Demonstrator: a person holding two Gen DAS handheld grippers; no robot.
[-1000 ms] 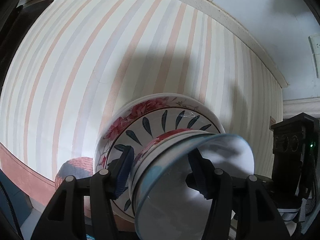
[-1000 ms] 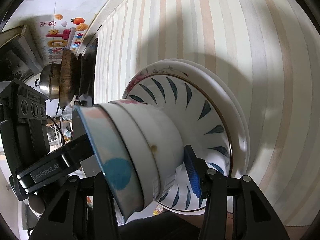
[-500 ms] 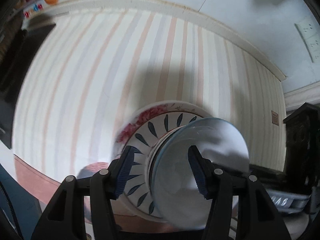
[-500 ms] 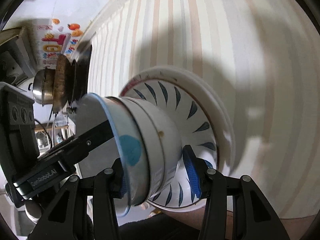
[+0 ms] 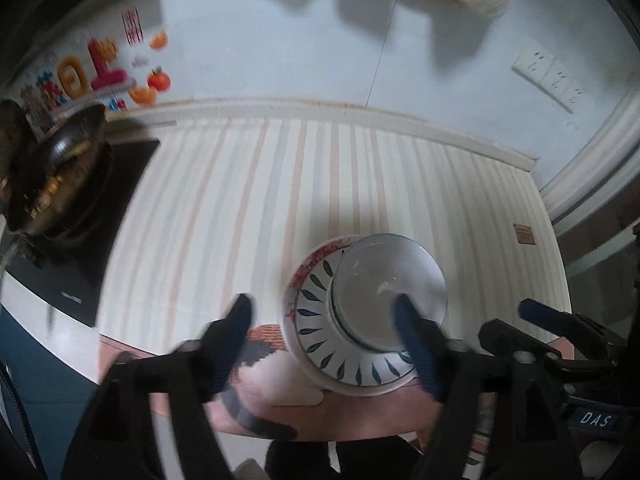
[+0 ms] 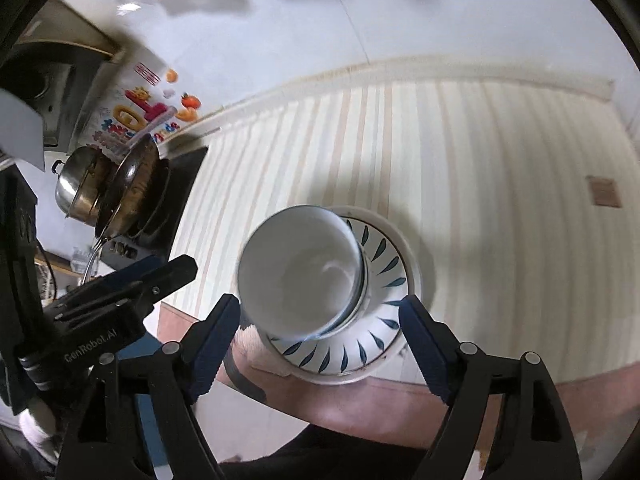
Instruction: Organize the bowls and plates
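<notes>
White bowl stack [image 6: 304,272] on blue-leaf-patterned plate [image 6: 384,340] — striped countertop [image 6: 500,200], 6 o'clock; left tongs [image 5: 324,332] and right tongs [image 6: 320,332] apart, empty.

The bowls [image 5: 390,290] sit nested on the stacked plates [image 5: 320,344], which rest on the counter [image 5: 240,208] near its front edge. At ten o'clock from the stack stands the stove [image 5: 92,220] (a pan [image 5: 52,168] on it), the wall [image 5: 320,40] at twelve.
</notes>
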